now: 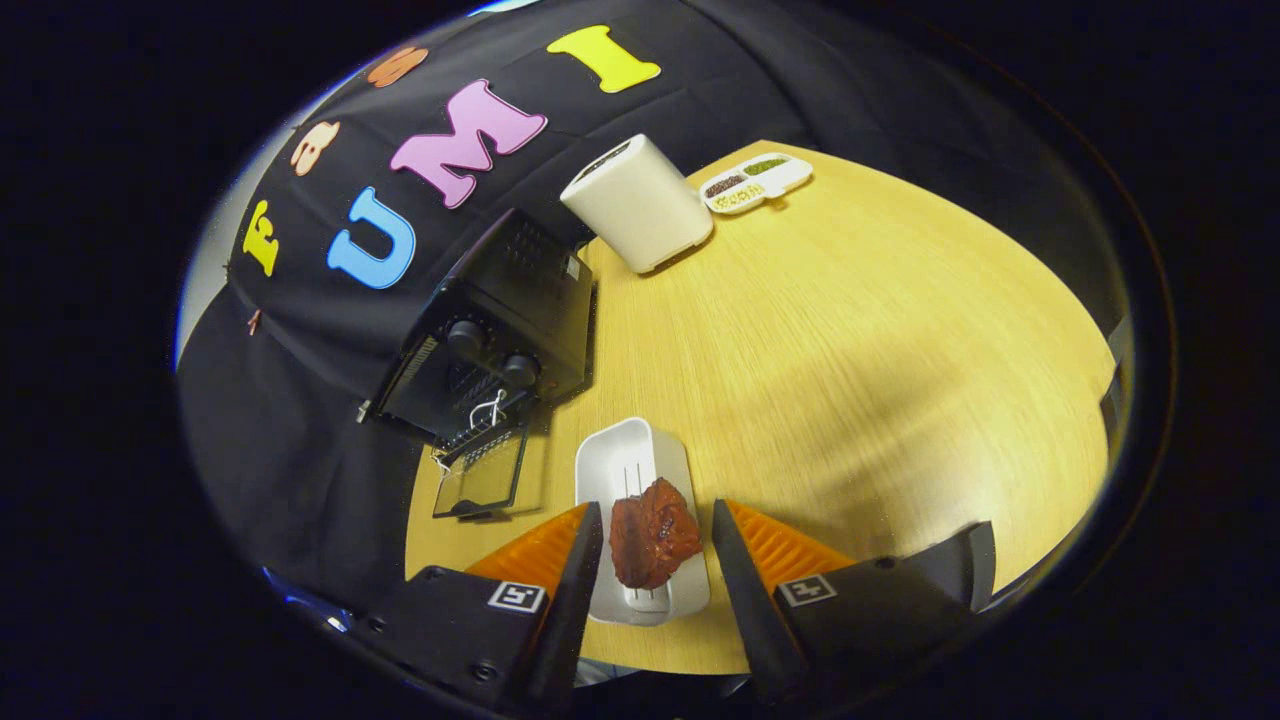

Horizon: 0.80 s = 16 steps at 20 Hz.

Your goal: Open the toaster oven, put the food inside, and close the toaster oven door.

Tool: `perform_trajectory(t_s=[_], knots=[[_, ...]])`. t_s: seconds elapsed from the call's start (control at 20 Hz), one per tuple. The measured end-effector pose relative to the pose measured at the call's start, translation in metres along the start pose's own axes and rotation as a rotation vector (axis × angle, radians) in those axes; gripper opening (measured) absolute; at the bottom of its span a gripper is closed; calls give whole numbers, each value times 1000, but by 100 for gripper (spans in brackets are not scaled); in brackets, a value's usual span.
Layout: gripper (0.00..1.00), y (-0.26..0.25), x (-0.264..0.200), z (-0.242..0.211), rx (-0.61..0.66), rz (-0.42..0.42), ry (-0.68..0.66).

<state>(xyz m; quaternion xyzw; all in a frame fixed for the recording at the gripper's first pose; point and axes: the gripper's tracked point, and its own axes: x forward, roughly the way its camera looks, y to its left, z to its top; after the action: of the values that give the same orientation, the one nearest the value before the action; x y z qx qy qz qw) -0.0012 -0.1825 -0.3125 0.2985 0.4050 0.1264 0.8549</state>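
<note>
Straddling the meat (653, 545) on its white tray (622, 462), the released fingers (655, 530) could squeeze off-centre, dropping it before the open toaster oven (495, 320).

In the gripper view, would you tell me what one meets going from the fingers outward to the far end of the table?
Gripper, open, fingers either side of the reddish-brown food → white tray under that food → toaster oven with its door folded down → white box → divided snack dish.
</note>
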Motion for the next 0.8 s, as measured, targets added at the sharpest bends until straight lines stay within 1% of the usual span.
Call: perform_trajectory(t_s=[0.05,0.15,0.25,0.3,0.35,0.4,0.45,0.5,0.55,0.6,0.65,0.8], knots=[[69,0,1,-1,9,4,10],[55,0,-1,0,38,15,23],[52,4,-1,0,54,36,31],[41,3,-1,3,57,40,35],[40,-1,0,3,54,31,46],[33,-4,6,4,65,28,40],[22,-4,0,4,79,33,55],[20,-7,-7,7,98,31,66],[18,-4,5,5,107,35,66],[17,-5,2,5,105,33,68],[15,-5,3,7,99,33,64],[12,-4,-2,10,57,27,48]])
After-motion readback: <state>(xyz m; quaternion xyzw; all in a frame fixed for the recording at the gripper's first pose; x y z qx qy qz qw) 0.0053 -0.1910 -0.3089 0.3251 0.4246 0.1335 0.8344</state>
